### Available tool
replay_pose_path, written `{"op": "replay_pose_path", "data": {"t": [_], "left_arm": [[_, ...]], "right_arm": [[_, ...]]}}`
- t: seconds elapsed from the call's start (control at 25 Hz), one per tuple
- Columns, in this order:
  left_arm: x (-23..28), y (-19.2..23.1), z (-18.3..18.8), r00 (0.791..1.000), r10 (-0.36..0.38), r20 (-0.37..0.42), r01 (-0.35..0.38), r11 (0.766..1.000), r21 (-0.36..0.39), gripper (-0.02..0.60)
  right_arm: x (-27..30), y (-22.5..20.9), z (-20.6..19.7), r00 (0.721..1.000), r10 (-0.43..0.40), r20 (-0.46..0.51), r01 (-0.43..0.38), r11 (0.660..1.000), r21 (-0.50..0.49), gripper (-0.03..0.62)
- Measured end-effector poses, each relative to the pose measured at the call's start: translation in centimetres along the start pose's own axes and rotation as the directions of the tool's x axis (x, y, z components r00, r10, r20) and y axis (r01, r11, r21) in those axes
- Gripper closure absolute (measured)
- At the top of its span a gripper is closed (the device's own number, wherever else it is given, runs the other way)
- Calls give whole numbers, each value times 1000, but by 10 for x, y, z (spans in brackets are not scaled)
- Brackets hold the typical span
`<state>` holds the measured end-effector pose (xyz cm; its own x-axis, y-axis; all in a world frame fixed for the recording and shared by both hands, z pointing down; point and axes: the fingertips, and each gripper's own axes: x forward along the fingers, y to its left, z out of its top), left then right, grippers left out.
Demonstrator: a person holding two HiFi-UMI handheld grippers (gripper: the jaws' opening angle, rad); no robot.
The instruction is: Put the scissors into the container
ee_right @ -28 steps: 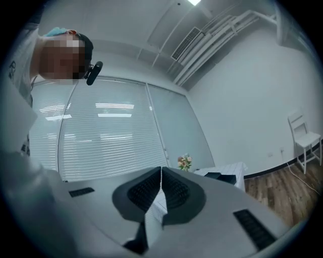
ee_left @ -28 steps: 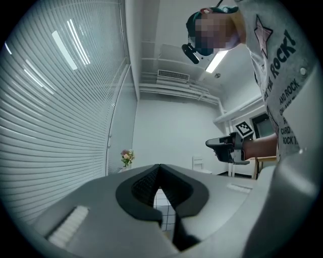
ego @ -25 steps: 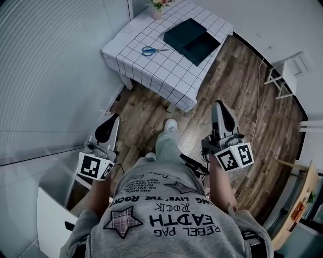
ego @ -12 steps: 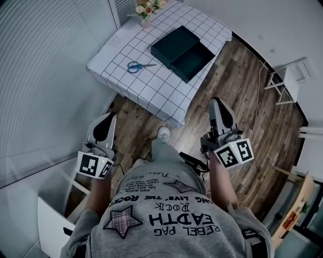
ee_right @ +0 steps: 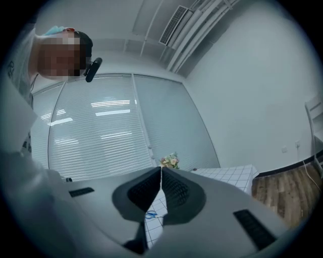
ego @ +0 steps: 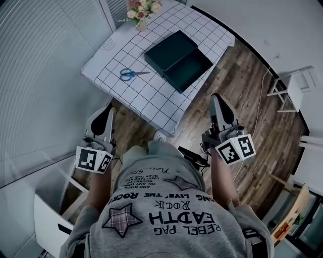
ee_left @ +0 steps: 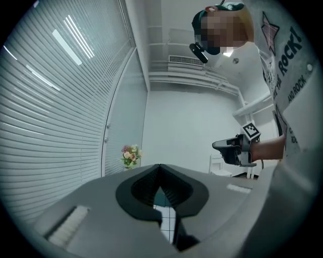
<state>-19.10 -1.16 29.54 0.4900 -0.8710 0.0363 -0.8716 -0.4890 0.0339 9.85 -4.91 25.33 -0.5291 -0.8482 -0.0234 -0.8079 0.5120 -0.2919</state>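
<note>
The scissors (ego: 132, 74) lie flat on the checked counter (ego: 151, 101), blue handles to the left, well apart from both grippers. Just to their right sits the dark container (ego: 190, 70), an open box with a flat dark piece touching its far-left side. Flowers (ego: 140, 11) stand at the counter's far edge. Nearer, over the wood floor (ego: 242, 101), the person holds 2 grippers level. The left gripper (ego: 107, 109) has its jaws together with nothing between them. The right gripper (ego: 217, 97) likewise has its jaws together and is empty.

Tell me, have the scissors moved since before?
No. The scissors still lie on the checked table, same gap left of the dark box; only the view shifted.
</note>
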Motion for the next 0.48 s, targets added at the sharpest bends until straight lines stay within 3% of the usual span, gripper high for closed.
{"op": "replay_pose_path", "data": {"t": [0.48], "left_arm": [[46, 7, -9, 998, -54, -34, 54, 999, -10, 572]], "right_arm": [[6, -20, -7, 1000, 2, -14, -2, 999, 35, 579]]}}
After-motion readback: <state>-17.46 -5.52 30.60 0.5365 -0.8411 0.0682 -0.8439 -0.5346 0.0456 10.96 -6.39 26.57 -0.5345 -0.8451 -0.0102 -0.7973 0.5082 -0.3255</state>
